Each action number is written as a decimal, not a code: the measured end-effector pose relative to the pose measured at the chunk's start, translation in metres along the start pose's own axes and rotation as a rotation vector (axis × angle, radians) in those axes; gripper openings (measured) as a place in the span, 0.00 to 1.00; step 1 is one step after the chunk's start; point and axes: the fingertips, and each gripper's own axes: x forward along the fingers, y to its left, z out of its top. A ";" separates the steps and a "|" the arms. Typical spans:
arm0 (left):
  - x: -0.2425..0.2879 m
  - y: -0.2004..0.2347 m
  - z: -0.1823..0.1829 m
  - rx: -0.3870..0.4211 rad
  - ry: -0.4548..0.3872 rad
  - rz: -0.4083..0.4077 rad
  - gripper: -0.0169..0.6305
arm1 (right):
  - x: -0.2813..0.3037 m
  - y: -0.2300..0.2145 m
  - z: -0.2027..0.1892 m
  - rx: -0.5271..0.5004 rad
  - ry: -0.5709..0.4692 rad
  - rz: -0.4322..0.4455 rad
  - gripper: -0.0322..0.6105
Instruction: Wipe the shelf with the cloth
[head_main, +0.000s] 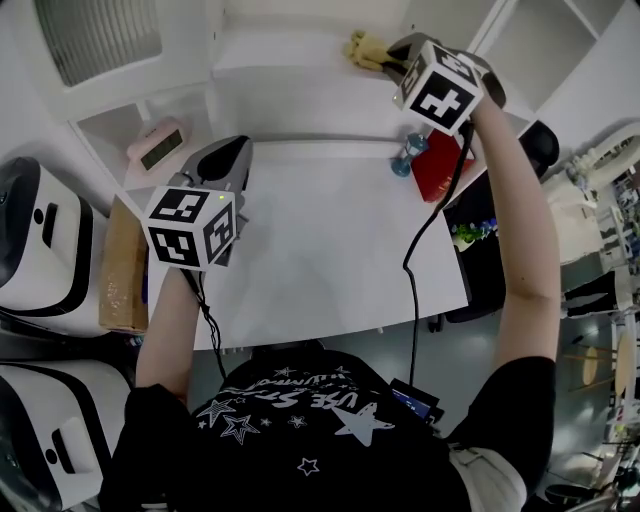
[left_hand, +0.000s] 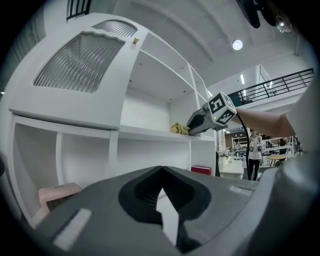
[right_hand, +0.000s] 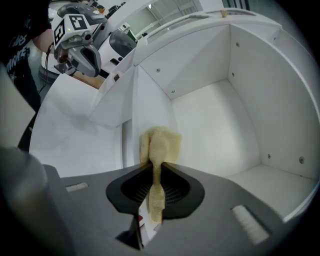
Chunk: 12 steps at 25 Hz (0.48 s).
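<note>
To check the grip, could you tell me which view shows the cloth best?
The right gripper view: the cloth sits close, pinched between the fingers. The head view shows it small at the shelf; the left gripper view, tiny and distant.

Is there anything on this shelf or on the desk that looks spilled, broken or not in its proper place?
Nothing stands out. The right hand-held gripper is shut on the yellow cloth at the shelf, which shows no spill or damage. The desk also looks in order.
</note>
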 end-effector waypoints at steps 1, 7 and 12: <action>0.001 -0.001 0.000 -0.001 0.002 -0.006 0.03 | -0.004 0.002 0.000 0.001 -0.001 0.000 0.16; 0.004 -0.012 0.001 0.001 -0.001 -0.031 0.03 | -0.019 0.007 -0.003 0.019 -0.005 -0.012 0.16; 0.003 -0.016 0.003 0.005 -0.008 -0.032 0.03 | -0.026 -0.007 -0.005 0.028 -0.004 -0.086 0.16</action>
